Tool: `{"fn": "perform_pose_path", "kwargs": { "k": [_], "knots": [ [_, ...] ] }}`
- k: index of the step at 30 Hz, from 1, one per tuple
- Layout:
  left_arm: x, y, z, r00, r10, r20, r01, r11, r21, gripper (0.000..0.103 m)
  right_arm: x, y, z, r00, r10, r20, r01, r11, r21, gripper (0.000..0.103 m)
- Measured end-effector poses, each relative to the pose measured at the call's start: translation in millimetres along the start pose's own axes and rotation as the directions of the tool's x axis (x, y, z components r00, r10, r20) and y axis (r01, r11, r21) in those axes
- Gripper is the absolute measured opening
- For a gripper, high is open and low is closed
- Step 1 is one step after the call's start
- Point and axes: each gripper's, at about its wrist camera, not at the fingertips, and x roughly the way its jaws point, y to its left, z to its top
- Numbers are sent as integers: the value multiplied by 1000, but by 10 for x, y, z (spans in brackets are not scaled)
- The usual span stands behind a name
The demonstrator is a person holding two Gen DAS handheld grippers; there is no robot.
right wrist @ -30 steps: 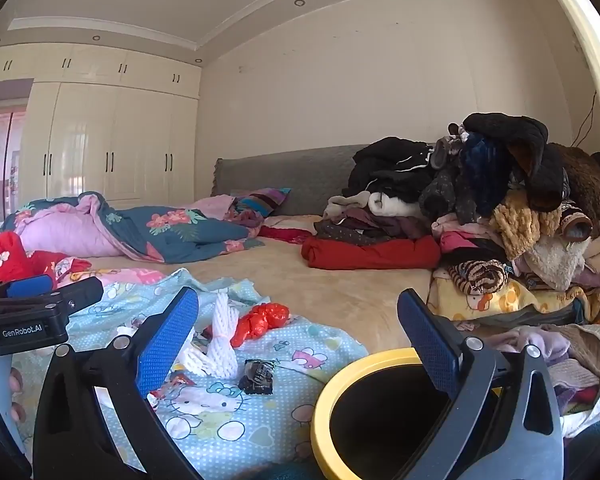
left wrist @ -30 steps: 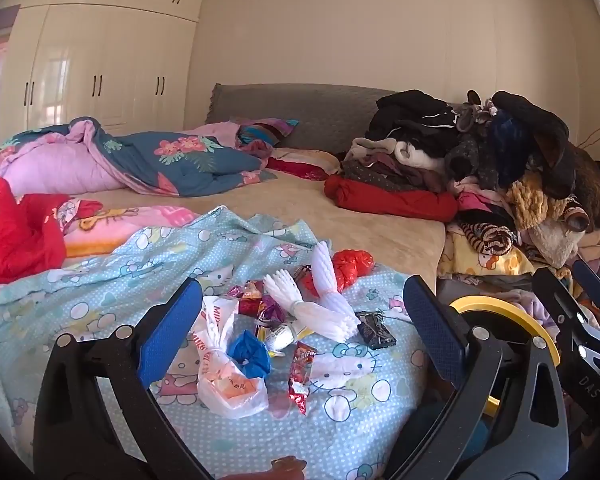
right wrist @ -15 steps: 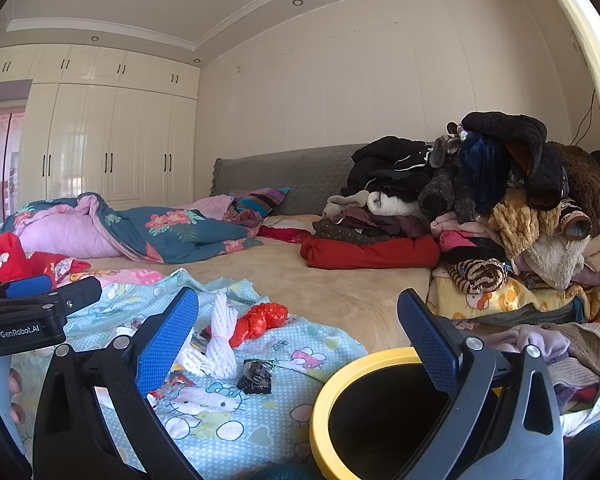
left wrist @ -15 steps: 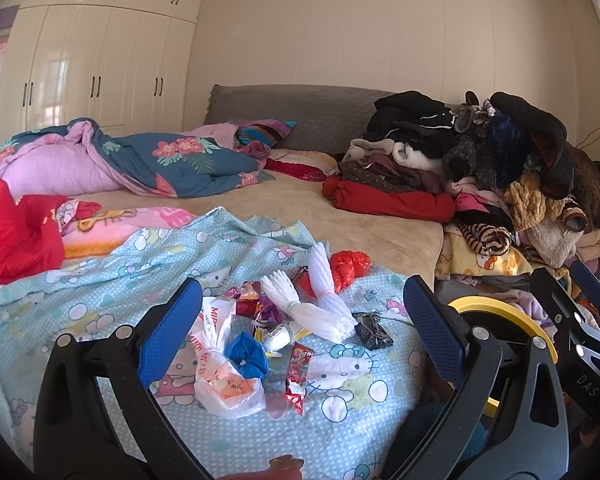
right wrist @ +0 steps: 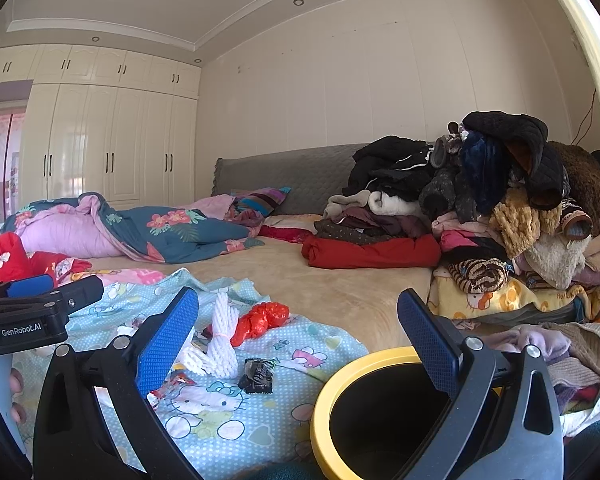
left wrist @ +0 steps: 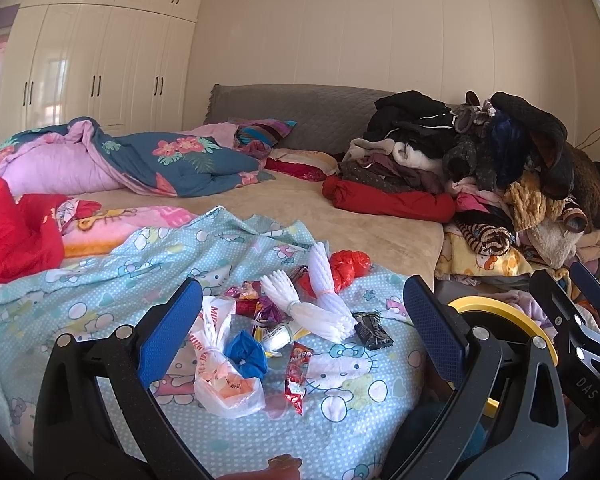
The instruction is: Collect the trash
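A heap of trash lies on the light-blue cartoon sheet (left wrist: 80, 280): a white plastic bag (left wrist: 224, 380), a blue wad (left wrist: 246, 354), a red wrapper (left wrist: 298, 372), white foam nets (left wrist: 320, 308), a red plastic bag (left wrist: 348, 266) and a black wrapper (left wrist: 374, 330). My left gripper (left wrist: 300, 320) is open and empty, just before the heap. My right gripper (right wrist: 298, 332) is open and empty, above the yellow-rimmed bin (right wrist: 328, 412). The foam nets (right wrist: 220, 340), red bag (right wrist: 260, 320) and black wrapper (right wrist: 258, 376) also show in the right wrist view. The bin's rim (left wrist: 496, 308) stands right of the sheet.
A tall pile of clothes (left wrist: 500, 184) fills the bed's right side. A folded blue floral quilt (left wrist: 148, 160) and a red garment (left wrist: 12, 232) lie on the left. White wardrobes (left wrist: 92, 68) stand behind. The left gripper's body (right wrist: 28, 316) shows at the right wrist view's left edge.
Both views have shifted only slightly; the left gripper has drifted a little, and the trash heap and bin stay where they were. Both grippers stay open.
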Motion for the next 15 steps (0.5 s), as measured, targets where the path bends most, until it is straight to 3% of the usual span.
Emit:
{"fn": "perform_pose_path", "kwargs": {
  "k": [15],
  "knots": [
    [-9, -21, 28, 1000, -2, -3, 2, 1000, 0, 92, -9, -26, -20, 1000, 0, -3, 0, 1000, 1, 97]
  ]
}}
